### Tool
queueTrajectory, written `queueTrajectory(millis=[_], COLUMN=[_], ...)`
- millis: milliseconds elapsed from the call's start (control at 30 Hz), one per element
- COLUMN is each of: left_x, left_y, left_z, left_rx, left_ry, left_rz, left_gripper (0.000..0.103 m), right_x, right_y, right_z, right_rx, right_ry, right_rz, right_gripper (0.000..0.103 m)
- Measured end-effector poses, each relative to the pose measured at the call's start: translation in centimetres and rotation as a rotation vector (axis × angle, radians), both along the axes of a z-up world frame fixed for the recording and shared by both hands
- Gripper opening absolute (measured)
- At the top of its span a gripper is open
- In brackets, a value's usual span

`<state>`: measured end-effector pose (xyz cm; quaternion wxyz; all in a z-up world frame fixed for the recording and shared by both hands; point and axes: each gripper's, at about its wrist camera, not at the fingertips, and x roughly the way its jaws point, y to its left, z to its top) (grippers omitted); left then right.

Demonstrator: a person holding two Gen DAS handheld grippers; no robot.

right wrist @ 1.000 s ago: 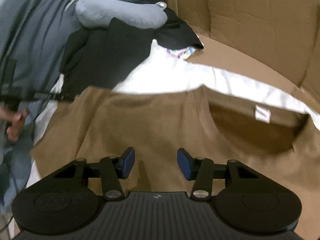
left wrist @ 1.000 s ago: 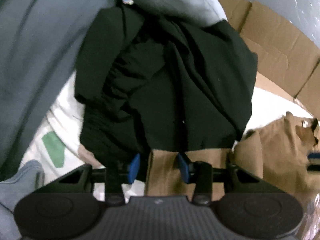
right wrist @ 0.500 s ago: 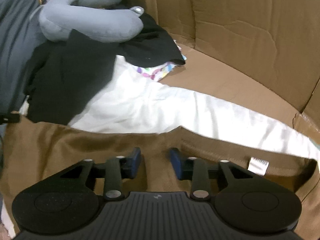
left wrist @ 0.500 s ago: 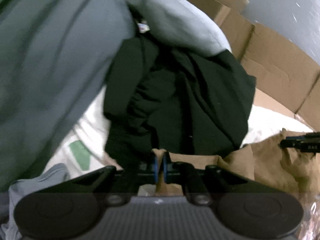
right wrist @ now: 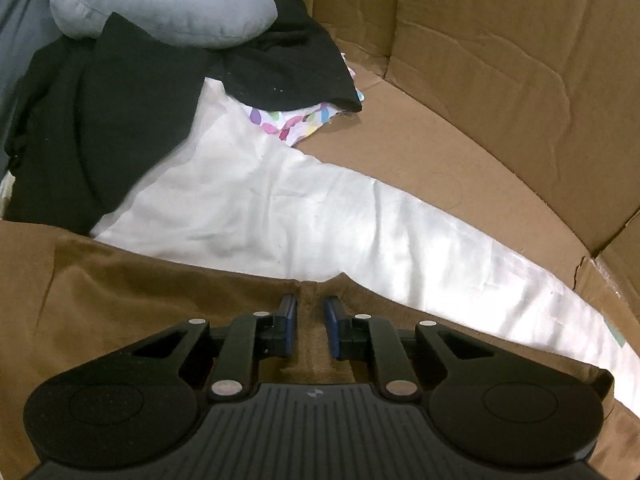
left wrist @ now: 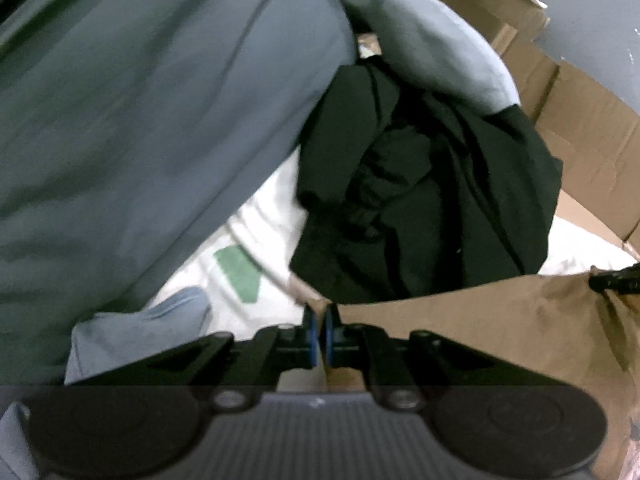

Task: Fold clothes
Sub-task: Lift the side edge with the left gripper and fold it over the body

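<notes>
A brown garment (left wrist: 480,328) stretches between both grippers over a white sheet (right wrist: 300,208). My left gripper (left wrist: 319,334) is shut on its left corner, the blue pads pressed together on the fabric. In the right wrist view the brown garment (right wrist: 140,300) fills the foreground. There my right gripper (right wrist: 310,320) pinches a raised fold at its upper edge, with fabric filling the narrow gap. The right gripper's dark tip (left wrist: 616,280) also shows at the far right of the left wrist view.
A crumpled black garment (right wrist: 120,120) lies behind, under a grey neck pillow (right wrist: 168,4). Dotted colourful fabric (right wrist: 296,120) peeks out beneath it. Cardboard walls (right wrist: 500,60) ring the back and right. A person's grey clothing (left wrist: 140,120) fills the left.
Both grippers went from open to closed on the brown garment, the left first. The garment's edge now runs taut between them, and the right gripper has moved up to its upper edge.
</notes>
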<state>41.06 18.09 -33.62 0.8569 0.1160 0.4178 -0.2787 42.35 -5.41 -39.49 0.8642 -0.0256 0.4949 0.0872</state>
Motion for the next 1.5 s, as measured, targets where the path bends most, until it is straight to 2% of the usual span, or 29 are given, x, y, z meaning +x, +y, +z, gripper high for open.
queueTrajectory(millis=[267,333,400,500,600,733,800,967,1167,1267,1333,1367,1500], left_x=[0.7,0.8,0.4,-0.1,-0.3,-1.1,-1.6,-2.9,-3.1,-3.4,-3.6,-3.7,-4.2], left_y=[-0.5,-1.2,-1.4,-1.7,-1.9,-2.7,-3.2,-4.5,-3.0,-1.9,-1.0,-0.6,1.7], left_z=[-1.9,-2.0,-1.3,-0.2,0.8,1.1,0.9,0.4,1.1,2.1,2.9,3.3,3.9], left_rx=[0.071,0.082,0.060,0.053,0.029,-0.015,-0.029,-0.062,-0.065,-0.049,-0.026,-0.013,-0.005], left_ry=[0.030,0.056,0.042,0.008,-0.015,0.005,0.022,0.067,0.098,0.096,0.082,0.071,0.100], left_rz=[0.027,0.035,0.042,0.043,0.044,0.021,0.007,-0.029,0.016,0.027,0.035,0.043,0.097], left_gripper=[0.004,0.013,0.018,0.037,0.037,0.032,0.026,0.026,0.025,0.029,0.039,0.041,0.039], right_x=[0.9,0.9,0.2,-0.9,-1.6,-2.2,-2.4,-2.4,-1.5,-0.7,-0.2,0.1,0.3], right_y=[0.3,0.6,1.1,2.2,3.4,5.4,7.0,10.4,12.8,13.5,13.8,13.9,13.7], right_z=[0.4,0.9,2.1,3.6,4.5,4.3,3.8,2.5,1.7,1.5,1.3,1.3,1.5], right_rx=[-0.033,-0.038,-0.016,0.010,0.072,0.154,0.176,0.227,0.245,0.221,0.209,0.203,0.211], right_ry=[0.012,0.014,-0.020,-0.061,-0.087,-0.082,-0.079,-0.057,-0.061,-0.063,-0.056,-0.052,-0.044], right_rz=[-0.012,-0.017,0.006,0.055,0.083,0.119,0.152,0.202,0.195,0.186,0.183,0.181,0.164], right_gripper=[0.022,0.022,0.022,0.023,0.023,0.023,0.023,0.022,0.022,0.022,0.022,0.021,0.021])
